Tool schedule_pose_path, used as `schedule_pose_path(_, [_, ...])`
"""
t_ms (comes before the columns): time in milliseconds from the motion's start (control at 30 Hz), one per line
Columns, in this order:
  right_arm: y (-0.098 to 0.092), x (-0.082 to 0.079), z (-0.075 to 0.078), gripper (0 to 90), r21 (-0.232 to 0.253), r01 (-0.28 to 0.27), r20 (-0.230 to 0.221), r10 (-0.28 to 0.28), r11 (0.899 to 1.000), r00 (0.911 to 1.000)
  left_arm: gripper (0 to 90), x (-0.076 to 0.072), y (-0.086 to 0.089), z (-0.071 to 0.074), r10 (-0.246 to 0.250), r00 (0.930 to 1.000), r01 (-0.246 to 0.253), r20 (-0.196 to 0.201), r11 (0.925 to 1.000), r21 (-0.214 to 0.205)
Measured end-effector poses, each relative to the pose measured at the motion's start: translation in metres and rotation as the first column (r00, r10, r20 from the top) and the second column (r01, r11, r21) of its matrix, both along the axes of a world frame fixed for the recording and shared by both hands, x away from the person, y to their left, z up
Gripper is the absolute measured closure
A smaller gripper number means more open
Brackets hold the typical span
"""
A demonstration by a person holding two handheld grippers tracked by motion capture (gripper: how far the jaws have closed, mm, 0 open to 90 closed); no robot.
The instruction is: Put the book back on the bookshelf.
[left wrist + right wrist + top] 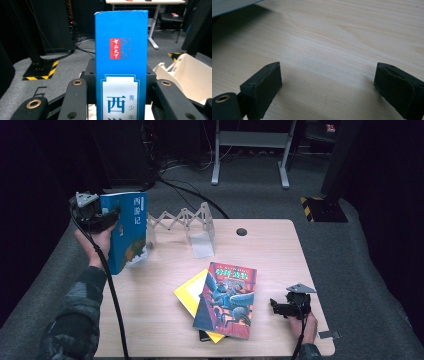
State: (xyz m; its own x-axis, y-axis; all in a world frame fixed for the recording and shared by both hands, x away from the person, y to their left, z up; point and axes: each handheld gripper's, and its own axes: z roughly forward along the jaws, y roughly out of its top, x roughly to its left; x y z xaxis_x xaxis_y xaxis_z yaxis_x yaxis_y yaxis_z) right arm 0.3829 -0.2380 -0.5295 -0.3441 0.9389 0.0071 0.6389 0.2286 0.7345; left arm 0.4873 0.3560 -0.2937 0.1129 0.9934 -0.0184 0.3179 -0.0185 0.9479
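The left gripper [102, 215] was at the far left of the desk [280, 255]. Its jaws were clamped on a blue book [127, 232]. The book stood upright, with its bottom edge down near the left side of the desk. In the left gripper view the blue book [121, 62] rose straight up between the two black jaws, one on each side, both pressing on it. It had a small red mark near the top and a pale panel with big blue letters lower down.

Just to the right of the blue book stood a white rack [185, 222] that folds in a zigzag. It was near the back edge of the desk.

In the middle of the desk lay a pile of books. The picture book [227, 300] was on top, lying flat and a bit tilted. A yellow book [190, 292] stuck out from under it on the left.

The right gripper [280, 306] sat low over the desk near the front right corner, just beside the pile. In the right gripper view its jaws stood wide apart over bare wood, with nothing between them.
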Motion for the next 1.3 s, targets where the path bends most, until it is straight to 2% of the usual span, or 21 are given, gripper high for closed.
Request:
schedule_pose_path(267, [0.0,0.0,0.0,7.4,0.003,-0.001,0.001,0.001,1.0,1.0,61.6,0.02,0.001,-0.027,0.06,0.9975,-0.06,0.038,0.9982,-0.011])
schedule_pose_path(500, [0.0,0.0,0.0,7.8,0.003,-0.002,0.002,0.002,1.0,1.0,61.5,0.021,-0.002,-0.045,0.068,0.9965,-0.068,0.049,0.9977,0.003])
schedule_pose_path(567, [0.0,0.0,0.0,8.0,0.002,-0.003,0.004,0.003,1.0,1.0,61.5,0.02,-0.002,-0.05,0.064,0.9973,-0.064,0.036,0.9979,-0.001])
schedule_pose_path(633, [0.0,0.0,0.0,8.0,0.0,0.0,0.003,0.0,1.0,1.0,61.5,0.015,-0.003,-0.051,0.057,0.9973,-0.057,0.047,0.9983,0.007])
schedule_pose_path(733, [0.0,0.0,0.0,8.0,0.0,0.0,0.004,0.0,1.0,1.0,61.4,0.011,-0.002,-0.051,0.052,0.9979,-0.052,0.04,0.9987,0.002])
schedule_pose_path(867, [0.0,0.0,0.0,8.1,0.0,0.0,0.004,0.0,1.0,1.0,61.3,0.003,-0.001,-0.051,0.042,0.9989,-0.042,0.024,0.999,0.016])
schedule_pose_path(1033, [0.0,0.0,0.0,8.1,0.001,0.001,0.005,-0.001,1.0,1.0,61.1,-0.016,0.002,-0.049,0.005,0.9999,-0.005,-0.016,0.9997,0.026])
schedule_pose_path(1300, [0.0,-0.001,0.0,8.3,0.003,0.003,0.0,-0.003,1.0,1.0,60.8,-0.044,0.014,-0.051,-0.004,0.9977,0.005,-0.068,0.9999,0.011])
